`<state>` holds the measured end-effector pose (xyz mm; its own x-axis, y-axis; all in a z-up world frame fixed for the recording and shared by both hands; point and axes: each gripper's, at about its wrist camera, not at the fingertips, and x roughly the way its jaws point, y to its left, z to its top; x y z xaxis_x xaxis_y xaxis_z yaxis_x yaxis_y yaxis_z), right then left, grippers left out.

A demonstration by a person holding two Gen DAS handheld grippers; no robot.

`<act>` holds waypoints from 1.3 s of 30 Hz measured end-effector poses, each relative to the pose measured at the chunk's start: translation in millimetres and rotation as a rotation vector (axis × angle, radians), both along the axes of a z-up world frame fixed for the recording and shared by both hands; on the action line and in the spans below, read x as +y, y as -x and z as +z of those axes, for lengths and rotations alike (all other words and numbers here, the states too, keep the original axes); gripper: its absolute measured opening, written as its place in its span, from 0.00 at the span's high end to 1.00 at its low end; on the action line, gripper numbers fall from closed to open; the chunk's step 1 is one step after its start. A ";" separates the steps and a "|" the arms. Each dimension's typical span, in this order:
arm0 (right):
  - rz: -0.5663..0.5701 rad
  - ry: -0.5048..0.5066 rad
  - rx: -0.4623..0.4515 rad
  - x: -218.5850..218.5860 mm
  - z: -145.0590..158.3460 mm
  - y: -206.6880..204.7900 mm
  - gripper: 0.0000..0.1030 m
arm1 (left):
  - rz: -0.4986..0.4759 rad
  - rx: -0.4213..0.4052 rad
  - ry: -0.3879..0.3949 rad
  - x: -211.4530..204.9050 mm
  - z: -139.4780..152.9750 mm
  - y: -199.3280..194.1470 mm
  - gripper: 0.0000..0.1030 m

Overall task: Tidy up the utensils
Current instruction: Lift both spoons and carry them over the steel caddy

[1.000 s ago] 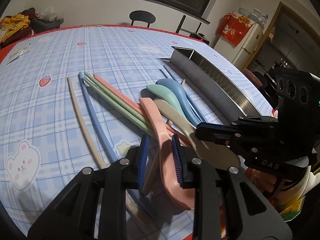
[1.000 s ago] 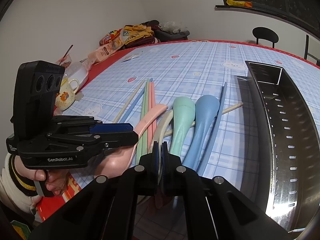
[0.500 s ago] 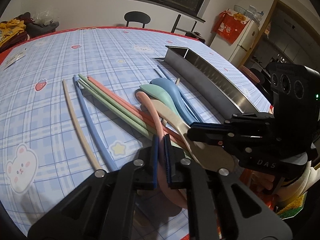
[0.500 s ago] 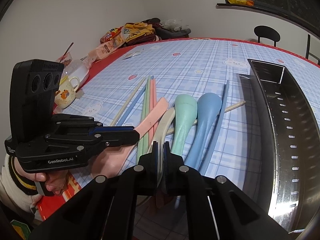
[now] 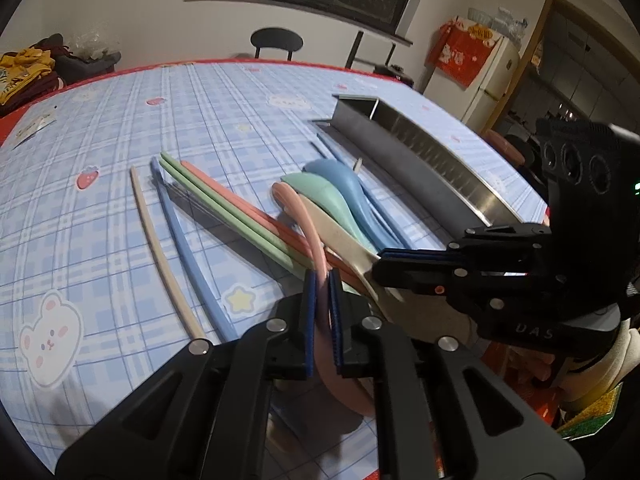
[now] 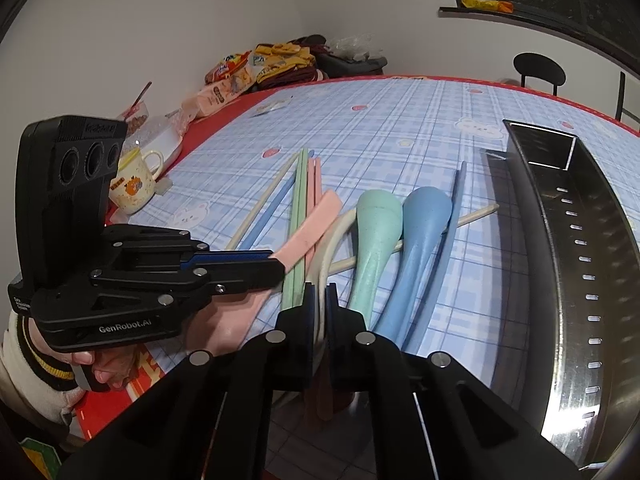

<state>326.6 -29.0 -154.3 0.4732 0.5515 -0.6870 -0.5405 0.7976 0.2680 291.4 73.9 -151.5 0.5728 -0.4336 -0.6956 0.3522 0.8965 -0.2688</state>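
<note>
My left gripper (image 5: 321, 280) is shut on a pink spoon (image 5: 302, 220), which is lifted and tilted over the pile; it also shows in the right wrist view (image 6: 308, 230). My right gripper (image 6: 319, 292) is shut on a cream spoon (image 6: 332, 240), seen from the left wrist view (image 5: 340, 236) too. A mint spoon (image 6: 376, 232) and a blue spoon (image 6: 420, 236) lie side by side on the tablecloth. Green (image 5: 224, 204), pink, cream (image 5: 160, 248) and blue (image 5: 188, 248) chopsticks lie to their left. A long steel tray (image 6: 592, 264) stands to the right.
The table has a blue plaid cloth (image 5: 120, 140) with a red edge. A mug (image 6: 134, 184), a bowl and snack packets (image 6: 240, 76) sit at its left side. A chair (image 5: 276, 40) and a fridge (image 5: 484, 76) stand beyond the table.
My left gripper has shut on the pink spoon and raised it off the table. My right gripper has stayed shut on the cream spoon and lifted slightly.
</note>
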 end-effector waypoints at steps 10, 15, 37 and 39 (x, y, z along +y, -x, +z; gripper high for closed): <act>-0.022 -0.057 -0.023 -10.5 5.9 2.1 0.96 | 0.021 -0.029 0.102 19.4 6.0 4.9 0.90; -0.020 -0.085 -0.025 -13.9 7.6 2.7 0.96 | 0.025 -0.031 0.117 22.4 6.5 4.7 0.90; -0.019 -0.123 -0.069 -66.4 46.3 -20.8 0.96 | 0.166 -0.085 0.192 42.1 32.4 21.6 0.90; -0.042 -0.107 -0.079 -84.0 47.5 -29.6 0.96 | 0.168 -0.096 0.200 34.0 38.5 20.5 0.90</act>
<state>356.2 -112.9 -106.7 0.5481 0.5978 -0.5851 -0.5299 0.7893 0.3101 270.9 107.8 -112.9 0.7075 -0.4500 -0.5450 0.2355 0.8771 -0.4186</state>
